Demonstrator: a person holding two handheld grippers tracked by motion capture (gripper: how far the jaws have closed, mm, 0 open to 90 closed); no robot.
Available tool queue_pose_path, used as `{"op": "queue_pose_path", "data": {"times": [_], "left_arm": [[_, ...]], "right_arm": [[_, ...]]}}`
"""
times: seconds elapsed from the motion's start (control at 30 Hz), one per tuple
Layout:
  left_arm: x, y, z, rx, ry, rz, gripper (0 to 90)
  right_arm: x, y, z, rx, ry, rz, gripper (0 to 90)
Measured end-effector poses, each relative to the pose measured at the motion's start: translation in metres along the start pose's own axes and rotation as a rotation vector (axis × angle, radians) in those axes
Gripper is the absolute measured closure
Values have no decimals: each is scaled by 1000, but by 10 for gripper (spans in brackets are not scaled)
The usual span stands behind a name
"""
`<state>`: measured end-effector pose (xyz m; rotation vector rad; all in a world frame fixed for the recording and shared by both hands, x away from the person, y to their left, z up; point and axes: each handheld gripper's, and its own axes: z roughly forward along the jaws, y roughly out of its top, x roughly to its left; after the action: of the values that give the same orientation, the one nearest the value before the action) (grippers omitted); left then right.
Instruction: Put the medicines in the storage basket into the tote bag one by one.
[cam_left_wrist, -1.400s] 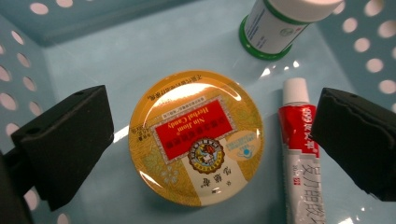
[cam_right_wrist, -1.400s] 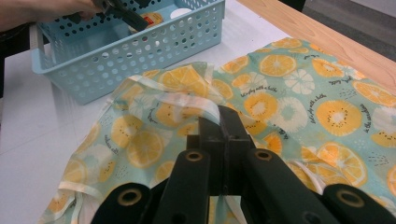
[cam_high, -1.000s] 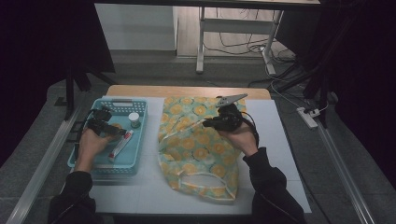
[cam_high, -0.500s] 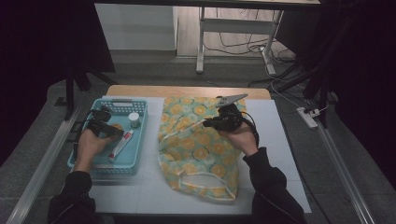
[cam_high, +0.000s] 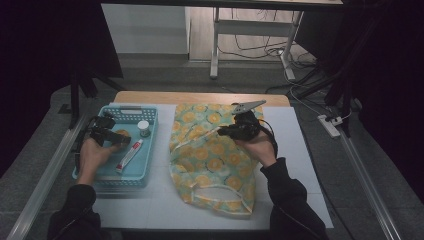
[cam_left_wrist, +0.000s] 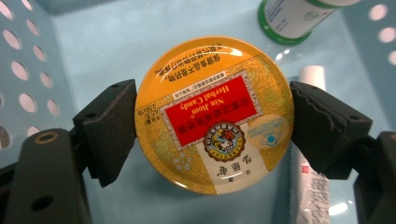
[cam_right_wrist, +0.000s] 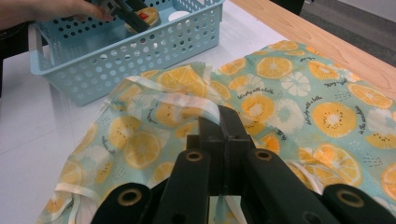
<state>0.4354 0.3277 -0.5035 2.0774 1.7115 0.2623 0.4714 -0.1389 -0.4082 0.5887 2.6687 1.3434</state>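
Note:
A round yellow and red candy tin (cam_left_wrist: 215, 93) lies in the blue basket (cam_high: 130, 107) at the left of the table. My left gripper (cam_left_wrist: 214, 116) has just been closing on it, and both pads now press its rim; from above the gripper (cam_high: 117, 137) reaches into the basket. A fabric bag (cam_high: 210, 150) printed with orange slices lies spread on the white table. My right gripper (cam_right_wrist: 219, 121) is shut on a white-edged fold of the bag (cam_right_wrist: 303, 93) and holds it slightly raised; the high view has this gripper (cam_high: 222, 131) over the bag's middle.
A white tube (cam_high: 129, 155) and a small green-capped bottle (cam_high: 144, 128) lie in the basket beside the tin. The bottle (cam_left_wrist: 294, 18) and tube (cam_left_wrist: 310, 182) sit close to my left jaws. A wooden strip (cam_high: 200, 97) runs along the table's far edge.

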Motion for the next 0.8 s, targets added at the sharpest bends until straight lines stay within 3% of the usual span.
{"op": "queue_pose_path", "data": {"times": [0.23, 0.33, 0.43, 0.8], "left_arm": [[-7, 3, -16, -49, -22, 25, 203], [-14, 4, -23, -62, -32, 56, 203], [-19, 4, -29, -77, -71, 79, 203], [-41, 1, -47, -110, -109, 162, 204]], "right_arm": [[-1, 0, 0, -4, -4, 1, 900], [-1, -1, 0, -6, -5, 1, 900], [-1, -1, 0, -9, -7, 4, 900], [-2, -1, -1, -16, -9, 7, 900]]}}
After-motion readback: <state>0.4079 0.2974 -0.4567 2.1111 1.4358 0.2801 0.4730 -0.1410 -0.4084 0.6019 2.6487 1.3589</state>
